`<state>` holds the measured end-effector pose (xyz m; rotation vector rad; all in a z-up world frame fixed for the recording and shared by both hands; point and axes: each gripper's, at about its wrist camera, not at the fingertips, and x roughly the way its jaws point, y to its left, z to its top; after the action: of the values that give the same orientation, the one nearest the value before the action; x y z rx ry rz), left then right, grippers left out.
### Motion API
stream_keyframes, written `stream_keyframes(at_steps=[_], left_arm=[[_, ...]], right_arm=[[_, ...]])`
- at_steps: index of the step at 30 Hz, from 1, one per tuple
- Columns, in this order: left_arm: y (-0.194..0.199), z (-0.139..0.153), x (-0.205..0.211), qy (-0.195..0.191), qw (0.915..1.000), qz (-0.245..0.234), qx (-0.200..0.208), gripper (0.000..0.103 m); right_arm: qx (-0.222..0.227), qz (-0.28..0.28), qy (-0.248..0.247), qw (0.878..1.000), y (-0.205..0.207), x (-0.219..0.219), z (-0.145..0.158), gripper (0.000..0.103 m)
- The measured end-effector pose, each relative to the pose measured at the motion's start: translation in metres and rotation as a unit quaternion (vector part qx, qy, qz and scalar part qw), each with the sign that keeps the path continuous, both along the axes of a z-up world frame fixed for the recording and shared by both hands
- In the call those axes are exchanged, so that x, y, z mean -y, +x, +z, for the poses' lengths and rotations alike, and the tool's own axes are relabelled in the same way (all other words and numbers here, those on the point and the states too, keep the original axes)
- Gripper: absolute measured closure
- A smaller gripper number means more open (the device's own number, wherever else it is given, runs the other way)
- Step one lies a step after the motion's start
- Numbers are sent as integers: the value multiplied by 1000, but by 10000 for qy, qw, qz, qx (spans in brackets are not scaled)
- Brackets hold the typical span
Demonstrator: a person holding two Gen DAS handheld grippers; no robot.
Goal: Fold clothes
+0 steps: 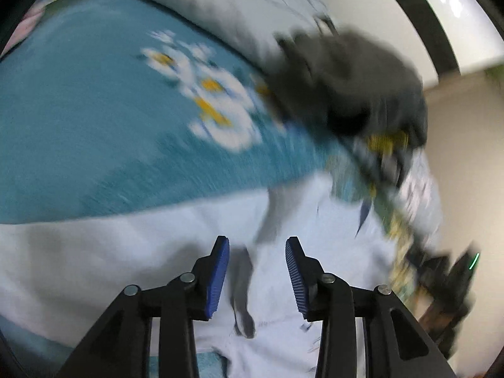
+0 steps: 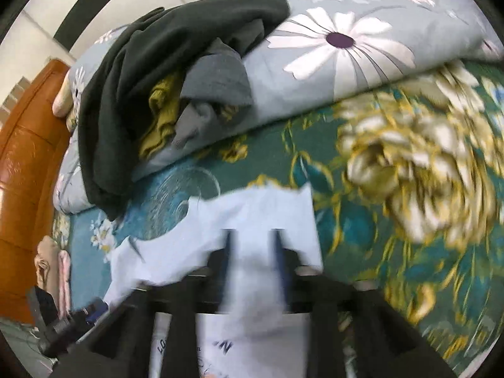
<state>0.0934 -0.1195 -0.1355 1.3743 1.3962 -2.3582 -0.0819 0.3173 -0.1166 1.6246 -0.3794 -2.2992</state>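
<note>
A white garment [image 1: 132, 252] lies spread on the teal flowered bedspread [image 1: 78, 119]. My left gripper [image 1: 256, 275] hovers just over it with its blue pads [image 1: 219, 278] apart and nothing between them. The view is motion-blurred. In the right wrist view the same white garment [image 2: 252, 208] drapes over and between the fingers of my right gripper [image 2: 252, 252], which looks closed on a fold of it and holds it above the bed. Printed letters show on the cloth near the bottom edge.
A heap of dark green, grey and mustard clothes [image 2: 163, 72] lies on a folded grey daisy-print quilt [image 2: 346, 50] at the far side. An orange headboard [image 2: 28, 145] is at the left. A pink garment [image 2: 53, 267] lies by it.
</note>
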Motion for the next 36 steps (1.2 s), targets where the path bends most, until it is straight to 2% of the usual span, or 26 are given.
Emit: stream_keyframes(at_steps=[1, 2, 5, 7, 9, 11, 13, 18, 20, 22, 25, 26, 28, 29, 31, 32, 33, 36], left_arm=[[11, 12, 18, 99, 9996, 162, -216, 61], [22, 25, 36, 90, 9986, 318, -418, 56], [79, 64, 101, -286, 9916, 897, -882, 40], [129, 74, 143, -651, 9851, 1365, -813, 37], [170, 68, 167, -1025, 9770, 1793, -522, 36], [208, 60, 188, -1395, 9651, 2207, -205, 36], [236, 43, 196, -1526, 9581, 2423, -59, 36], [260, 5, 185, -2064, 9432, 2592, 233, 38], [260, -7, 182, -2004, 9472, 2490, 252, 38], [260, -19, 179, -1898, 9524, 2372, 259, 43], [258, -39, 177, -1770, 9589, 2196, 306, 65], [256, -42, 177, -1803, 9587, 2172, 347, 72], [253, -43, 176, -1820, 9587, 2160, 321, 77], [251, -43, 176, -1698, 9616, 2142, 235, 85], [244, -43, 173, -1635, 9653, 2027, 174, 90], [239, -43, 172, -1619, 9669, 1965, 150, 100], [239, -40, 171, -1604, 9671, 1970, 107, 103], [242, -30, 168, -1556, 9663, 2052, -44, 103]], right_arm=[[40, 12, -58, 10000, 8, 0, -2, 43], [80, 25, -115, 9999, 15, 0, -3, 43], [181, 75, -179, 9996, 35, 0, -3, 42], [333, 50, -391, 9987, 42, 3, -4, 42], [396, 37, -506, 9979, 46, 12, -2, 42], [422, 111, -570, 9974, 51, 26, 0, 42], [417, 255, -594, 9970, 56, 45, 3, 42], [365, 632, -663, 9951, 71, 91, 13, 42], [317, 777, -656, 9943, 77, 104, 19, 42], [286, 851, -603, 9941, 83, 111, 24, 42], [239, 963, -523, 9937, 91, 121, 30, 42], [223, 1001, -496, 9935, 93, 125, 32, 42], [224, 1027, -457, 9934, 98, 130, 34, 42], [238, 1021, -445, 9935, 100, 131, 34, 42], [276, 1021, -456, 9933, 104, 133, 33, 42], [299, 1018, -459, 9933, 107, 134, 32, 42], [323, 1020, -466, 9932, 108, 135, 31, 42], [347, 1066, -501, 9924, 113, 137, 30, 42]])
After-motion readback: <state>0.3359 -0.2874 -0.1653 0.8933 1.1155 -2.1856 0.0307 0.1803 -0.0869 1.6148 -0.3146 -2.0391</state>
